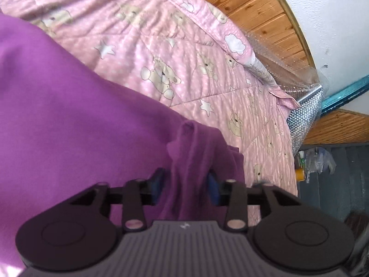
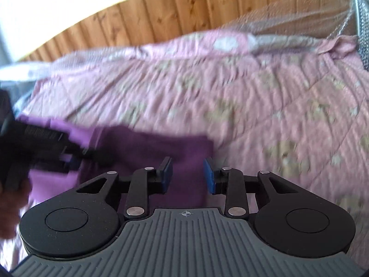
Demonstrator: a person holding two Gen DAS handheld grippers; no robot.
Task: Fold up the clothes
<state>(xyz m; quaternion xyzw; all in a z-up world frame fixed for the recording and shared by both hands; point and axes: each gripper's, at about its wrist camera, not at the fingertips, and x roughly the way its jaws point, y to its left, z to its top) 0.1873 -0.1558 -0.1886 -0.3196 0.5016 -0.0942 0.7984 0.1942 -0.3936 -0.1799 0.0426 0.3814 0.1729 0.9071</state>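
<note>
A purple garment (image 1: 69, 115) lies on the pink quilt (image 1: 184, 46). A bunched ridge of it rises between the blue pads (image 1: 159, 184) of my left gripper (image 1: 186, 185), which is shut on that fold. In the blurred right wrist view a darker stretch of the purple garment (image 2: 150, 143) runs from my left gripper (image 2: 69, 159), at the left edge, to my right gripper (image 2: 188, 176). The cloth fills the gap between the right gripper's pads (image 2: 208, 177). The garment's right edge passes beside the right pad.
The pink quilt (image 2: 253, 92) with bears and stars covers the bed. Wood panelling (image 2: 161, 18) stands behind it, with bubble wrap (image 1: 306, 106) along the bed's far edge. Dark floor with small items (image 1: 318, 161) lies past the bed's corner. A hand (image 2: 9, 207) shows at the lower left.
</note>
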